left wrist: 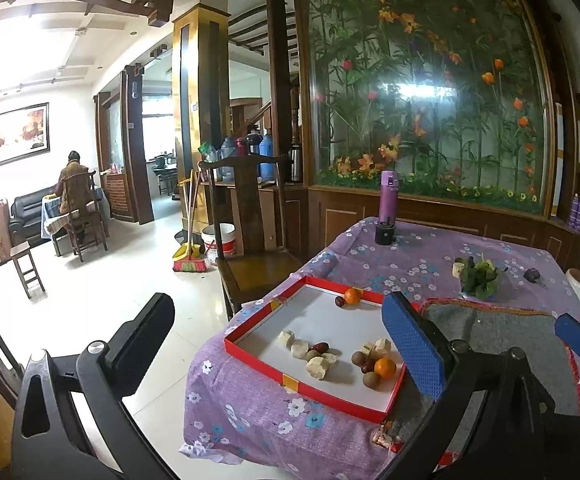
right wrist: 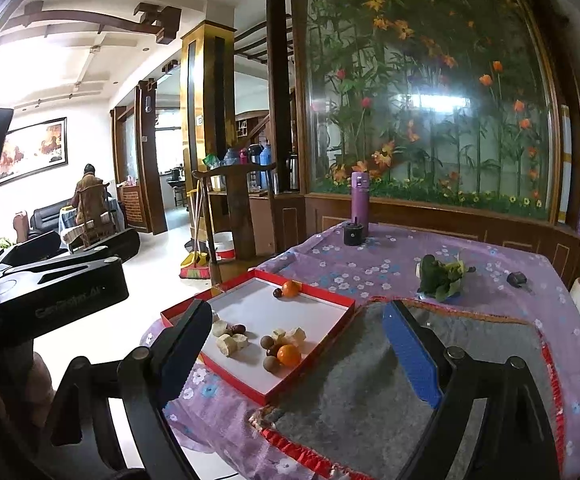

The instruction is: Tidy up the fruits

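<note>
Both claws hang released and empty: the left gripper (left wrist: 278,344) low in its frame, the right gripper (right wrist: 301,354) likewise. Between their fingers, at lower centre, lies the red tray (left wrist: 250,322) holding oranges (left wrist: 385,368), dates and pale cubes, on the purple floral tablecloth (left wrist: 417,256).

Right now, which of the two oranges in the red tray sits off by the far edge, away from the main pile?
The orange at the red tray's far rim, with only one dark red fruit beside it. The other orange lies near the front among brown fruits and pale chunks.
</note>
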Motion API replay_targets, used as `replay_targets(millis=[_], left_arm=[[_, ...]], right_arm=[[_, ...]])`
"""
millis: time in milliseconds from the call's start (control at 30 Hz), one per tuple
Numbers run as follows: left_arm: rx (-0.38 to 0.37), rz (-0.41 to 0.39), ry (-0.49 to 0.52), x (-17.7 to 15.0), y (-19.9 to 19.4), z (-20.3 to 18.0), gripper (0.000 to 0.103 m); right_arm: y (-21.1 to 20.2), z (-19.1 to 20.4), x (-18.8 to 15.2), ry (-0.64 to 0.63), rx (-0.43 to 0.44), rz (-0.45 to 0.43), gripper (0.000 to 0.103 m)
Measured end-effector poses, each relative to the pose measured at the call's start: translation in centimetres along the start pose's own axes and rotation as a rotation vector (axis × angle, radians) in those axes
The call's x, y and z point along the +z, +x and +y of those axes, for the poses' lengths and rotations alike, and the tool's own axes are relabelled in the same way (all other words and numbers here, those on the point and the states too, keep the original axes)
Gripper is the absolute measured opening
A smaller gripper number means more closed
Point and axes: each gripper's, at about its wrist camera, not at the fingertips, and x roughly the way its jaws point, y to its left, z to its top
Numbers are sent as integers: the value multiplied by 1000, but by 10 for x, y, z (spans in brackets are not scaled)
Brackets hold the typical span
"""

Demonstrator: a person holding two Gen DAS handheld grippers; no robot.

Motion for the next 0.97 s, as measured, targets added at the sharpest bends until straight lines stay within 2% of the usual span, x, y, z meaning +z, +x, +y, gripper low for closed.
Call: replay_targets(millis=[733, 967], left_arm=[[-28, -6, 8, 0, 8, -6, 103], [-43, -50, 32, 2, 10, -11, 103]], right_arm=[[13, 0, -1, 3, 12, 21, 89], [24, -3, 3, 0, 14, 15, 89]])
